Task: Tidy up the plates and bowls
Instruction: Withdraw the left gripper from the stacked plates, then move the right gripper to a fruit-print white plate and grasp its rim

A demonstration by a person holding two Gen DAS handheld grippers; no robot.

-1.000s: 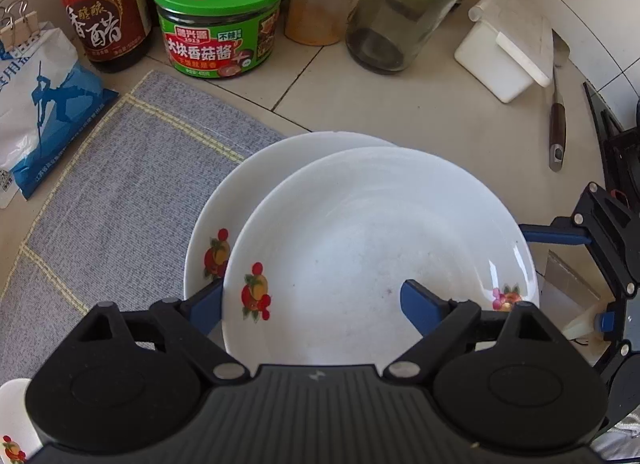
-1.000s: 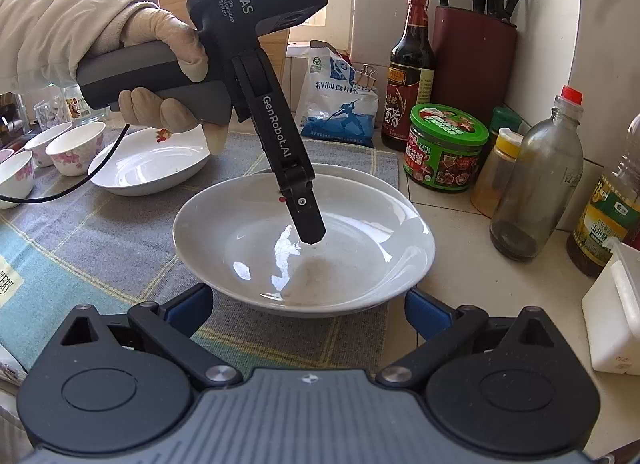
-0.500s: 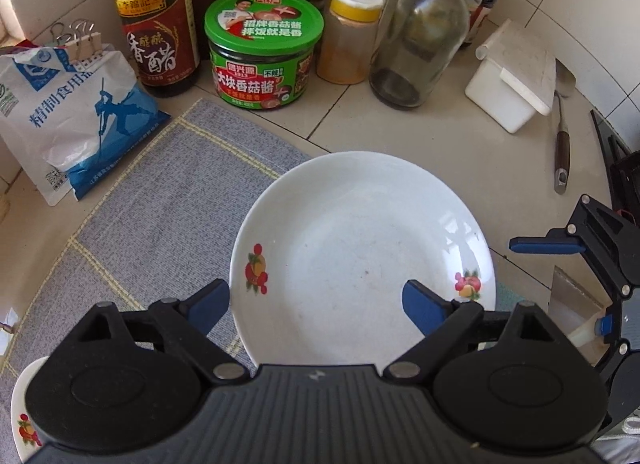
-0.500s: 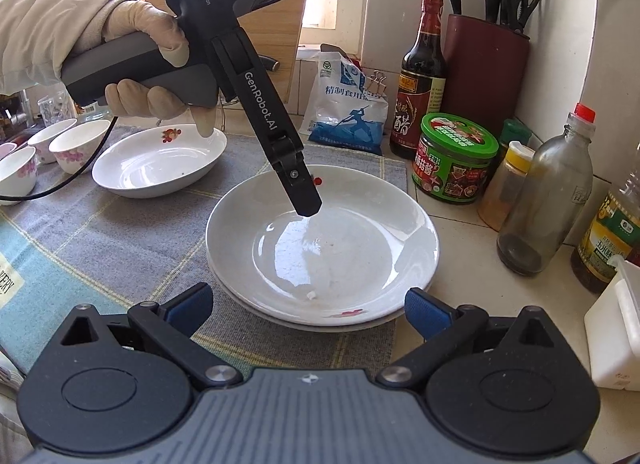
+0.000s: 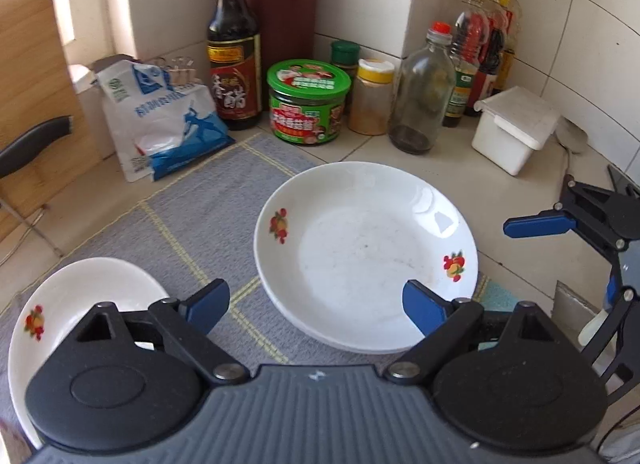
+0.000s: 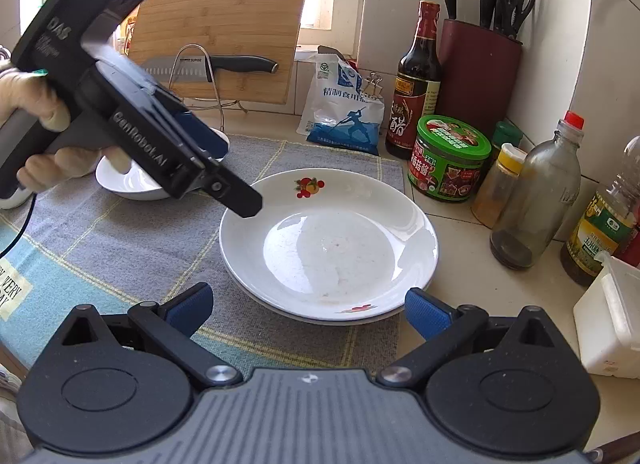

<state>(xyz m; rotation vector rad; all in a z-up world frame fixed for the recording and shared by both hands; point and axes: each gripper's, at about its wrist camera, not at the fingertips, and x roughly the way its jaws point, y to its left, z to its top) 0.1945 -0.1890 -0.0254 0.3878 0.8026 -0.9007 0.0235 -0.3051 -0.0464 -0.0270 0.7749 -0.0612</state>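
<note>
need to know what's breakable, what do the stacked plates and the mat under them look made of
Stacked plates: likely glazed ceramic or porcelain; glossy white with sharp window glare and printed fruit decals. Mat: woven fabric, matte grey with thin yellow lines, visible weave.

I see two stacked plates (image 6: 328, 252) on the mat's (image 6: 120, 248) right edge, on the counter (image 6: 460, 276). A third plate (image 5: 80, 304) lies left on the mat. Behind the stack stand a jar (image 6: 450, 157) and bottles (image 6: 536, 199); a bag (image 6: 344, 111) leans behind the mat.
</note>
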